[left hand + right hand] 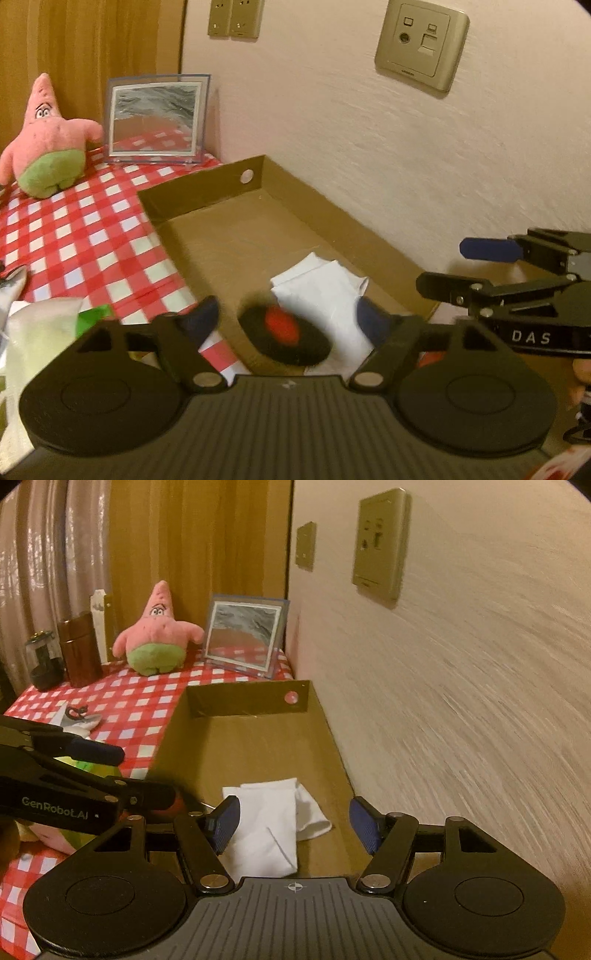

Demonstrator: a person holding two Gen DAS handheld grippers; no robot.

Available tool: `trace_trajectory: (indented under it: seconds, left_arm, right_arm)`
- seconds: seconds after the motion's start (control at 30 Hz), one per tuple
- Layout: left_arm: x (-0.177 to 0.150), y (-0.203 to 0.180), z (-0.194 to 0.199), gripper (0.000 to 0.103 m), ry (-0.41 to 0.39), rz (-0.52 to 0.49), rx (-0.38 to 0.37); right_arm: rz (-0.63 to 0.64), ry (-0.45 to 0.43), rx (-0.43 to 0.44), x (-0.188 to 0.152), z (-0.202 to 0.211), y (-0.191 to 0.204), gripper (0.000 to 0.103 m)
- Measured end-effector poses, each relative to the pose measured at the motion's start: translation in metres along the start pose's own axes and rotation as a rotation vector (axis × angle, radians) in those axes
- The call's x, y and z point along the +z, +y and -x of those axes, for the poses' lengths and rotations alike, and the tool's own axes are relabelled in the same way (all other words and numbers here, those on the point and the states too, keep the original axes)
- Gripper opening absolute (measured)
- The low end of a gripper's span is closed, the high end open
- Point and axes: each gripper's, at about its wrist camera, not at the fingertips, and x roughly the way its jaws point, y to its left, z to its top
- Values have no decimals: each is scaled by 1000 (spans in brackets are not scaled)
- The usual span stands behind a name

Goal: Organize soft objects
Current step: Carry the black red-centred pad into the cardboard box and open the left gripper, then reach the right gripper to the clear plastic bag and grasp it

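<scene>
A shallow cardboard box (207,188) (247,701) lies against the wall on the red-checked cloth. A folded white sock (325,295) (269,823) rests on its floor. My left gripper (290,317) is open over the box's near end, and a blurred black and red soft thing (288,332) lies below and between its blue pads without touching them. My right gripper (295,821) is open above the sock, its pads apart from it. Each gripper shows in the other's view: the right gripper (480,266), the left gripper (129,775). A pink starfish plush (48,147) (159,635) sits at the back.
A framed picture (157,118) (243,635) leans near the wall behind the box. A brown canister (79,650) and a glass jar (42,661) stand at the back left. Pale green and white soft items (37,332) lie left of the box. Wall sockets (421,44) are above.
</scene>
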Motion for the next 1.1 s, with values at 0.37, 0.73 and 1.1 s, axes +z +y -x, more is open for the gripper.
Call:
trace_trajectory:
  seconds: [0.37,0.73,1.1]
  left_arm:
    - [-17,21,45,81,-41,24,72]
    - [-53,52,134,81,-88,103,185]
    - [-99,102,203,81,-67,204,335]
  right_arm:
    - [-28,-17,40,6,7,13,66]
    - [0,-71,150,23,36,71,66]
    - [52,-47,256,18,46,138,66]
